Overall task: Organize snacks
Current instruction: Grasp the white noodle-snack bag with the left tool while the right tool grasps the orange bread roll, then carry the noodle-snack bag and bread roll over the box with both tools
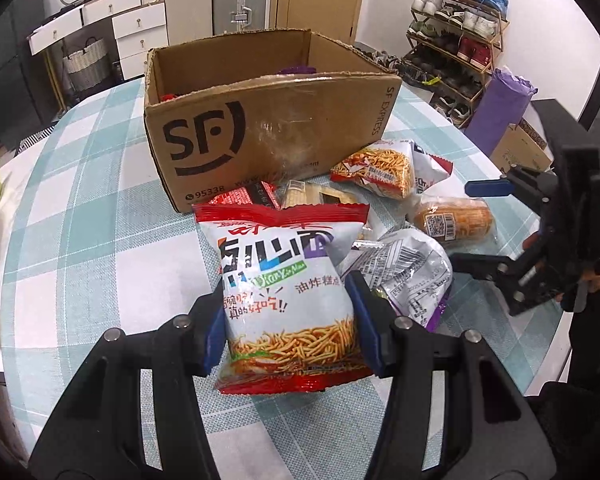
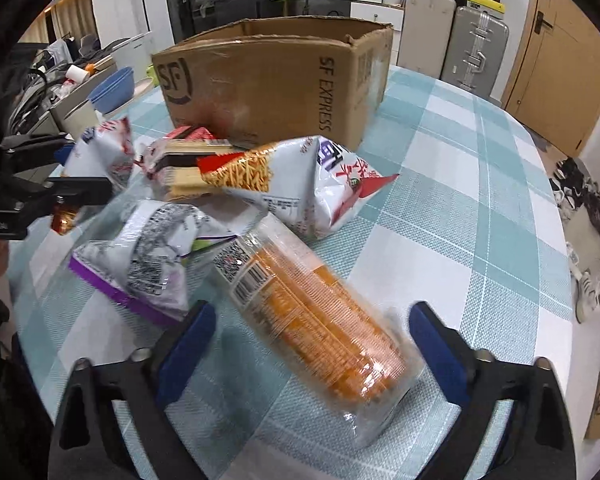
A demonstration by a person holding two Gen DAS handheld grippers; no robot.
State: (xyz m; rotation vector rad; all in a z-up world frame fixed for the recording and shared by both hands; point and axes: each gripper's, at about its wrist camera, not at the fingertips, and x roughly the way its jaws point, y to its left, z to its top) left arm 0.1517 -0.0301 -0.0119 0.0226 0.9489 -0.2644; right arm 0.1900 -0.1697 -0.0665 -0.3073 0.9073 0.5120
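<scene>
Left gripper (image 1: 288, 332) pinching noodle-snack bag (image 1: 284, 280) between blue pads, bag standing upright, clear of the checked tablecloth (image 1: 100, 208), in front of the cardboard box (image 1: 268, 120); right gripper (image 2: 308, 344) straddling orange-filled clear tube pack (image 2: 320, 320), blue fingers (image 2: 184, 344) standing apart from the wrapper on both sides, not pressing; tube pack lying tilted on the cloth, near end between the fingers; lying just beyond: purple-edged silver bag (image 2: 148, 256), second noodle bag (image 2: 296, 184), wafer pack (image 2: 188, 168); red foil packet (image 1: 244, 198) resting against the box front; box standing open-topped mid-table, purple and red items showing inside.
</scene>
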